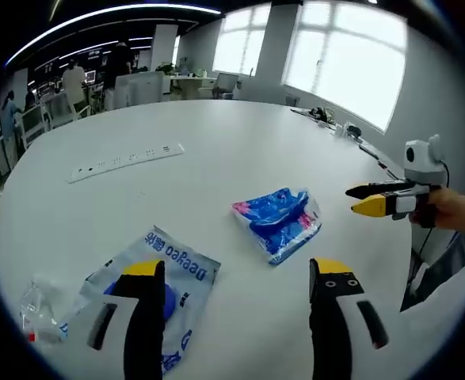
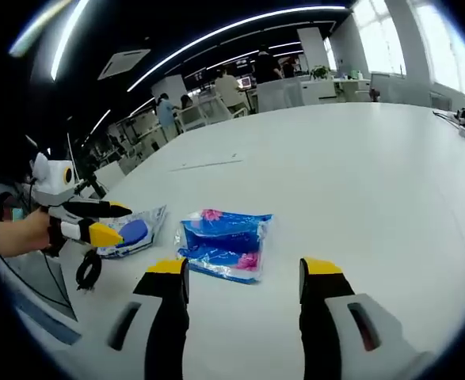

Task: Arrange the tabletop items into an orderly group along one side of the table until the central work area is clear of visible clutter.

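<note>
A blue and pink packet [image 1: 278, 222] lies on the white table [image 1: 240, 134], just ahead of and between my left gripper's [image 1: 238, 269] open jaws. Under its left jaw lies a clear printed bag [image 1: 177, 273] with a blue item inside. Beside that bag sits a small crumpled clear wrapper [image 1: 38, 310]. My right gripper [image 1: 352, 200] comes in from the right, held by a hand [image 1: 458, 215]. In the right gripper view the same packet [image 2: 224, 241] lies just beyond my right gripper's [image 2: 244, 267] open, empty jaws. The left gripper [image 2: 121, 222] hovers over the clear bag [image 2: 141, 226].
A white power strip [image 1: 125, 161] lies flat farther out on the table. Cables and small devices [image 1: 335, 123] lie along the far right edge by the windows. A black cable loop [image 2: 88, 269] hangs off the near table edge. Desks, chairs and people stand in the background.
</note>
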Demonstrator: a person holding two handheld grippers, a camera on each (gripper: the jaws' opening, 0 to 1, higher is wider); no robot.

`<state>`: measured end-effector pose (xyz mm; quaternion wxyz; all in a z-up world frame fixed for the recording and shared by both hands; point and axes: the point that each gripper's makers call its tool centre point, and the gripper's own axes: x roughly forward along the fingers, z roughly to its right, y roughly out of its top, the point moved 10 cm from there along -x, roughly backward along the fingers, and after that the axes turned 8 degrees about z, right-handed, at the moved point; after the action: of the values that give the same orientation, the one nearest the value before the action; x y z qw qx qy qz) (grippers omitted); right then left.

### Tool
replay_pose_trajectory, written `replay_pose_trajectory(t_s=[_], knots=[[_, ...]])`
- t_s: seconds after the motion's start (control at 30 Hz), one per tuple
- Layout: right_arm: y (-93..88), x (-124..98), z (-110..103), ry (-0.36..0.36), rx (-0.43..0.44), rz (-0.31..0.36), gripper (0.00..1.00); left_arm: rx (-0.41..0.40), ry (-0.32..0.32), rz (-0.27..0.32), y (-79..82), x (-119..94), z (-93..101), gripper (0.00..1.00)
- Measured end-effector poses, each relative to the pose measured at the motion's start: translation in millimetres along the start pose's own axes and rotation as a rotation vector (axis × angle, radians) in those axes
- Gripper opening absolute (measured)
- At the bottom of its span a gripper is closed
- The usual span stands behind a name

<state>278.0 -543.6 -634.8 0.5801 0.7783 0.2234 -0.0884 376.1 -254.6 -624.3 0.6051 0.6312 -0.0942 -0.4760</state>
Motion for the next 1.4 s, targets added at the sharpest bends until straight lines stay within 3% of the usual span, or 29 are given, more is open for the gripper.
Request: replay_pose_trajectory(t_s=[0.63,0.97,1.17,1.27,1.4], knots=[[-12.3,-24,-18,-0.010,0.071,0.026,0.58,-0.046,0.068,0.083,-3.1,-51,-9.9,0.76],[-12.2,-21,-29,0.016,0.096,0.013,0.57,-0.057,0.120,0.070,-15.8,-77,-15.5,0.74],[-13.1,-13,-39,0.043,0.120,0.026,0.56,-0.064,0.205,0.083,-26.2,-109,-17.5,0.72],[-17.1,-10,-41,0.054,0.127,0.031,0.56,-0.069,0.261,0.066,-40.5,-130,-21.4,0.69],[-25.0,-10,-45,0.060,0.145,0.013,0.55,-0.136,0.354,0.050,-65.1,-155,-28.1,0.66]])
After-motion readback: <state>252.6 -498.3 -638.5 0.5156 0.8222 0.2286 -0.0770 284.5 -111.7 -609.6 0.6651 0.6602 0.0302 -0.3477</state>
